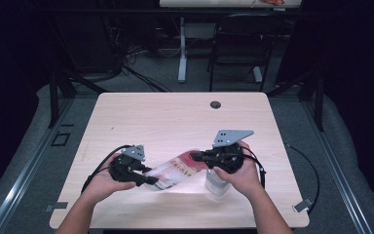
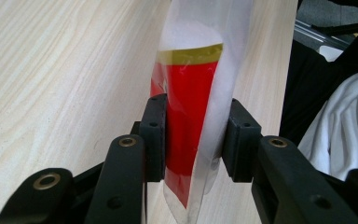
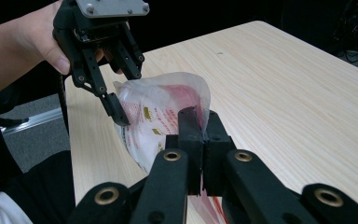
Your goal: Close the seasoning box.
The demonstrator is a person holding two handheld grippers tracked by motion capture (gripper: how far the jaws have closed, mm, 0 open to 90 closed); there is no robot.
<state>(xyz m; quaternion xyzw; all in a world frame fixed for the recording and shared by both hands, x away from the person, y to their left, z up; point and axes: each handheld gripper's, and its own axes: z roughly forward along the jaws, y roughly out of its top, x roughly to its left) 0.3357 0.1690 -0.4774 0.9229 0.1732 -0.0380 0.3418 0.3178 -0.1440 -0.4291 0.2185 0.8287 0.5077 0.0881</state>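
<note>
A clear plastic bag [image 1: 174, 170] with red and white print hangs stretched between my two grippers, just above the front of the wooden table [image 1: 175, 117]. My left gripper [image 1: 148, 179] holds its near-left end. In the left gripper view the bag [image 2: 191, 93] stands puffed between the jaws, and the left gripper [image 2: 193, 135] has both pads pressed on it. My right gripper [image 1: 196, 157] pinches the bag's right end. In the right gripper view the right gripper [image 3: 203, 130] is shut tight on the thin film of the bag [image 3: 163, 107].
A clear glass container [image 1: 215, 185] stands on the table under the right hand. A round cable hole [image 1: 215, 104] sits near the far edge. Beyond the table are a black chair [image 1: 238, 44] and a desk leg [image 1: 182, 58].
</note>
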